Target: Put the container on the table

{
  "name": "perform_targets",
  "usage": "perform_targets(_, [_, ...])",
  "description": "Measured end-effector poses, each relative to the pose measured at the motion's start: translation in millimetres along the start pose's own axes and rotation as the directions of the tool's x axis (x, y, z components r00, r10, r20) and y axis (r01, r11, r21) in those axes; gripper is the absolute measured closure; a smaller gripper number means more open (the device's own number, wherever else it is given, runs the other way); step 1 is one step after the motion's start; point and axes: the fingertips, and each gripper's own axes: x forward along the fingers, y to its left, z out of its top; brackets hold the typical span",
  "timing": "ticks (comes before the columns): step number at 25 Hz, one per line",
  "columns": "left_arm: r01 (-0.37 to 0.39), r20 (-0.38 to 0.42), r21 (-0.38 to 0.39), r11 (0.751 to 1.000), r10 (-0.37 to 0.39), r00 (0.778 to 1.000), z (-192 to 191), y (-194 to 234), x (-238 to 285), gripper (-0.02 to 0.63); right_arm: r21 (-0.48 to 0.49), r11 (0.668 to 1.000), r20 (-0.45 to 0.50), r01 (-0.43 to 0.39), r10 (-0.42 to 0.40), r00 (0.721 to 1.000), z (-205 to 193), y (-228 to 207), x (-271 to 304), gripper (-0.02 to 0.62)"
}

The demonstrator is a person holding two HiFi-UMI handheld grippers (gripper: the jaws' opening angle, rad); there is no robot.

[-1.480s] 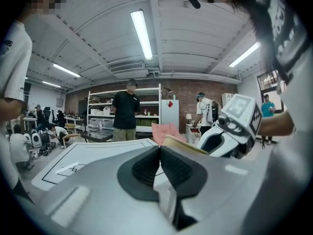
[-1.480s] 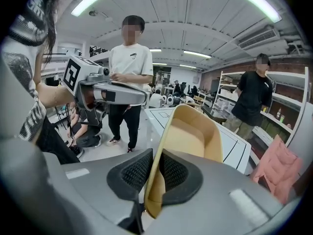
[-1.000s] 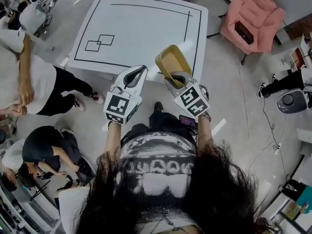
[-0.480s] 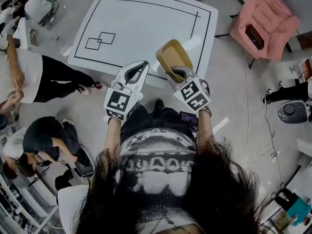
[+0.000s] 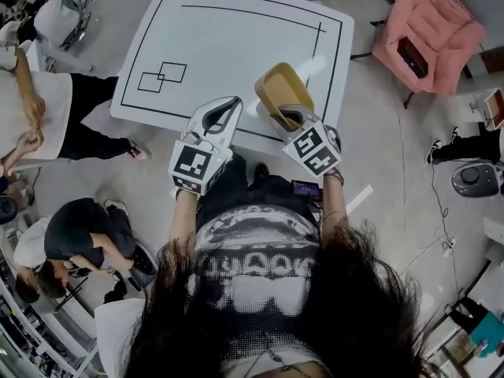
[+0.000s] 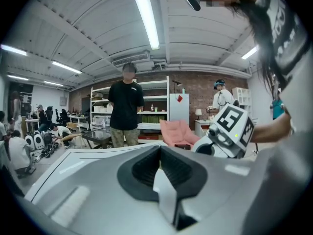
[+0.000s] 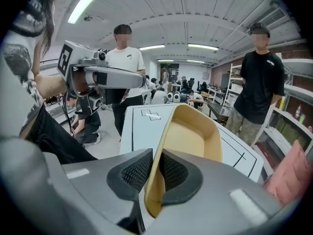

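Note:
A tan, shallow container hangs tilted on edge over the near edge of the white table. My right gripper is shut on its rim. In the right gripper view the two pads clamp the container wall, with my right gripper above the table corner. My left gripper hovers to the left at the table's near edge, its jaws shut with nothing between them. The left gripper view shows my left gripper with its pads meeting and the table top beyond.
Black lines frame the table top, with two overlapping squares at its left. A pink chair stands to the right. People are at the left and on the floor. Two people stand beyond the table.
Both grippers have moved forward toward the table together. The container has come from in front of the table's near edge to over it.

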Motion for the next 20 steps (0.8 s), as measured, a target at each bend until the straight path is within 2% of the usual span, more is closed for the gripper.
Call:
perform_targets(13, [0.036, 0.026, 0.015, 0.999, -0.037, 0.999, 10.4, 103.2, 15.2, 0.606, -0.002, 0.997, -0.093, 0.072, -0.072, 0.993, 37.4, -63.8, 85.0, 0.548])
perform_targets(20, [0.053, 0.027, 0.006, 0.999, -0.053, 0.998, 11.9, 154.4, 15.3, 0.606, -0.053, 0.992, -0.191, 0.114, -0.123, 0.974, 48.0, -110.4, 136.5, 0.546])
